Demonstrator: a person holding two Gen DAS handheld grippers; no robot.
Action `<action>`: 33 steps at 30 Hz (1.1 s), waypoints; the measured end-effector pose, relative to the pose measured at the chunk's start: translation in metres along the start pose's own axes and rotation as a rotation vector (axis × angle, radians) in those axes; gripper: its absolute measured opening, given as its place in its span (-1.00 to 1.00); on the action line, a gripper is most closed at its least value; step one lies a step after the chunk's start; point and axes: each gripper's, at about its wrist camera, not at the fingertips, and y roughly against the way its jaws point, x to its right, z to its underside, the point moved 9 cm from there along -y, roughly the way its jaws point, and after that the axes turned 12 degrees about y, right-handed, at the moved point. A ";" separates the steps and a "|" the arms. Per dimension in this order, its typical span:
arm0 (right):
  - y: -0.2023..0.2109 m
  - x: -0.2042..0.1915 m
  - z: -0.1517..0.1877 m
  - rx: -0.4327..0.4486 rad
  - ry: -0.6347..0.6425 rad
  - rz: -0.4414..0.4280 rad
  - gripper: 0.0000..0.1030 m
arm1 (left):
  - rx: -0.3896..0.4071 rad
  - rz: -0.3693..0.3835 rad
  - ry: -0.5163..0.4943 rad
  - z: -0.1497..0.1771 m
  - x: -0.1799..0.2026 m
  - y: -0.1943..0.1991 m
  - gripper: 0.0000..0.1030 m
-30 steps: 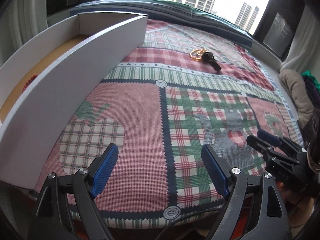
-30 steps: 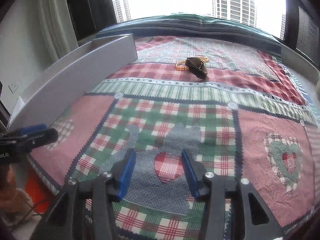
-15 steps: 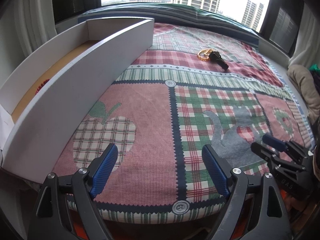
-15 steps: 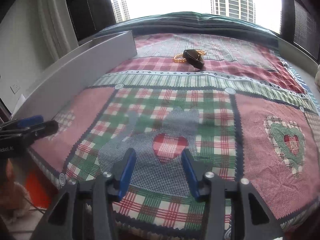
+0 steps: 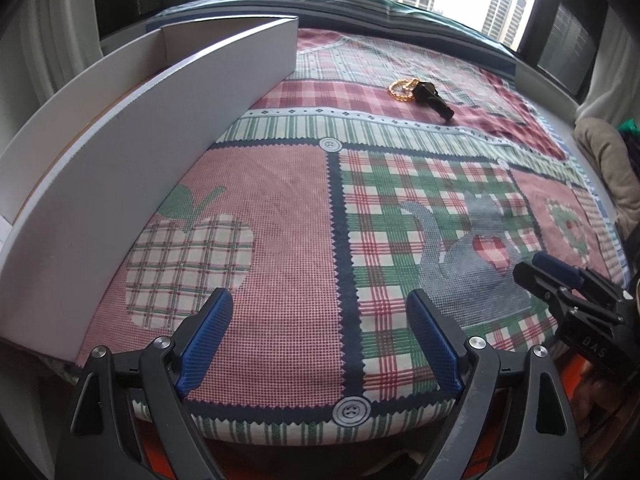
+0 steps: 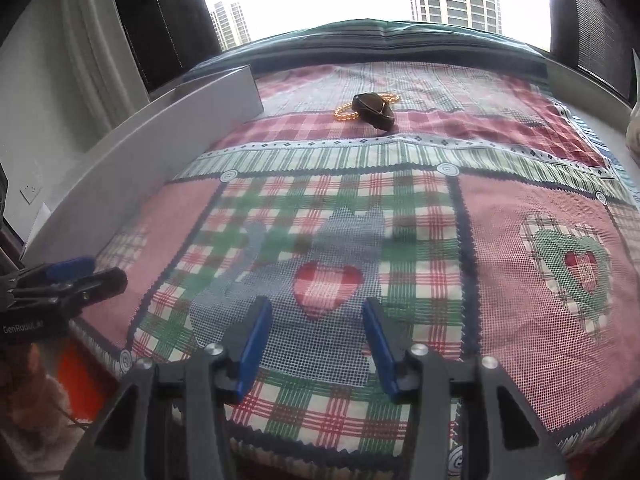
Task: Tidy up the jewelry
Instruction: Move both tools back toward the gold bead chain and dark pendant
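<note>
the left gripper (image 5: 318, 334) hung over the near edge of the patchwork cloth (image 5: 280, 240), its blue pads spread wide with nothing between them; they had just been opening a little further; the right gripper (image 6: 316, 342) hovered over the grey cat patch (image 6: 304, 248), its pads partly apart and empty, touching nothing; far across the cloth, on a red plaid square, lay the gold bead bracelet (image 5: 401, 89), with a dark clasp-like object (image 5: 432, 98) resting on or against it; both lay well apart from either gripper; the long white box (image 5: 120, 152) stood along the left side of the cloth.
</note>
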 end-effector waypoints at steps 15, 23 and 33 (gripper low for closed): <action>0.002 0.015 -0.002 -0.015 0.085 0.179 -0.06 | -0.024 -0.010 -0.002 0.003 0.005 -0.014 0.74; 0.001 0.026 -0.001 -0.023 0.090 0.220 -0.06 | -0.034 -0.019 -0.006 0.004 0.006 -0.019 0.74; -0.003 0.031 0.001 -0.031 0.077 0.223 -0.06 | -0.053 -0.027 -0.007 0.005 0.007 -0.026 0.74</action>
